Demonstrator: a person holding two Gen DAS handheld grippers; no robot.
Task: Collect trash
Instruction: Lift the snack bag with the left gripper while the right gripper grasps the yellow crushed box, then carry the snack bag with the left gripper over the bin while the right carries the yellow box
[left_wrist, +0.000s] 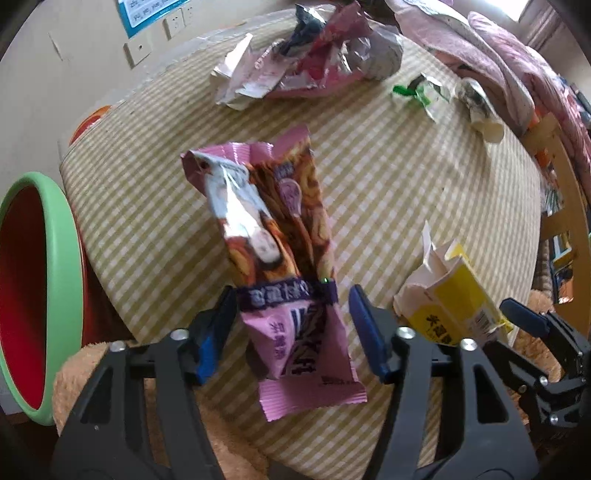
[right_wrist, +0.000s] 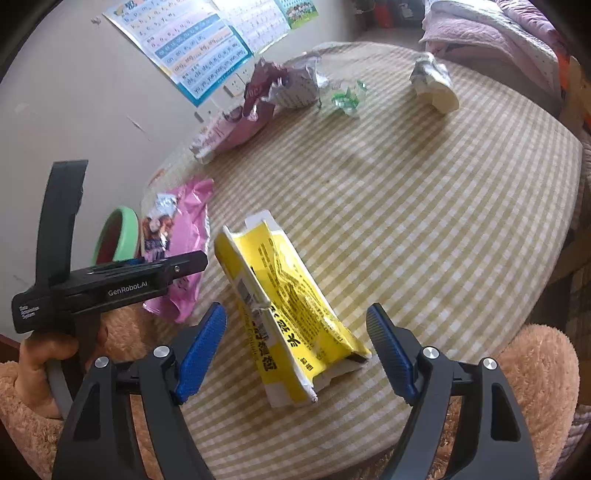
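A pink snack wrapper (left_wrist: 280, 258) lies lengthwise on the checked tablecloth (left_wrist: 406, 184). Its lower half sits between the fingers of my left gripper (left_wrist: 291, 328), which is open; a gap shows at the right pad. To its right lies a torn, flattened yellow carton (right_wrist: 291, 306). My right gripper (right_wrist: 297, 350) straddles the carton, open wide with space on both sides. The same carton (left_wrist: 454, 295) shows at the right of the left wrist view. A red bin with a green rim (left_wrist: 62, 258) stands off the table's left edge.
Crumpled wrappers (left_wrist: 306, 59), a green-and-white wrapper (left_wrist: 421, 92) and a squashed paper cup (left_wrist: 480, 110) lie at the table's far side. Pink bedding (left_wrist: 498, 55) is beyond. Brown plush (right_wrist: 535, 387) borders the near edge. A hand (right_wrist: 37, 362) grips the left tool.
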